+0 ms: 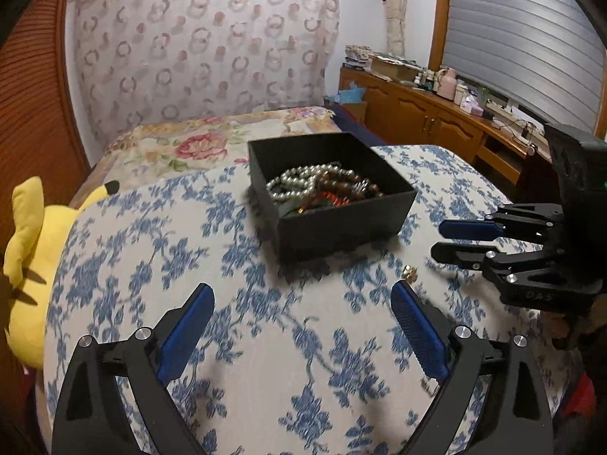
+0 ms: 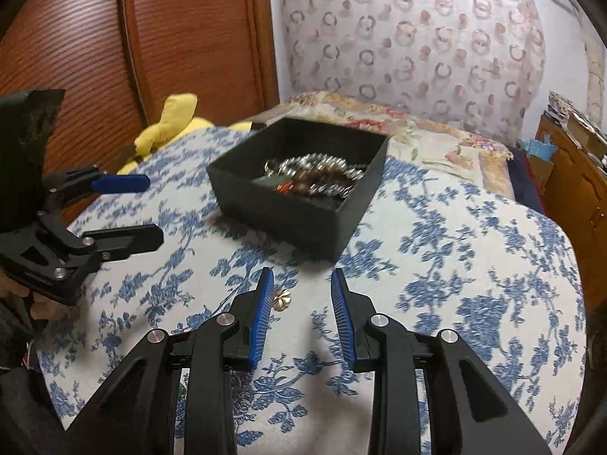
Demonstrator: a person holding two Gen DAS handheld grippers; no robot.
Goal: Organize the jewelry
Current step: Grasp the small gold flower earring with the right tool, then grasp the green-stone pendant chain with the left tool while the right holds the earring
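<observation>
- An open black square cardboard box [image 1: 334, 189] sits toward the far edge of the blue-and-white floral cloth surface [image 1: 265, 341], holding a tangle of pearl, brown and red bead strings [image 1: 322, 185].
- A small gold flower-shaped ornament [image 2: 282, 298] lies on the cloth just in front of the box's near corner.
- The left gripper [image 1: 303, 326] is spread wide, nothing between its blue pads.
- The right gripper [image 2: 302, 303] is partly apart and empty, the ornament just beside its left pad.
- A yellow plush toy [image 1: 30, 265] lies off the left edge.
</observation>
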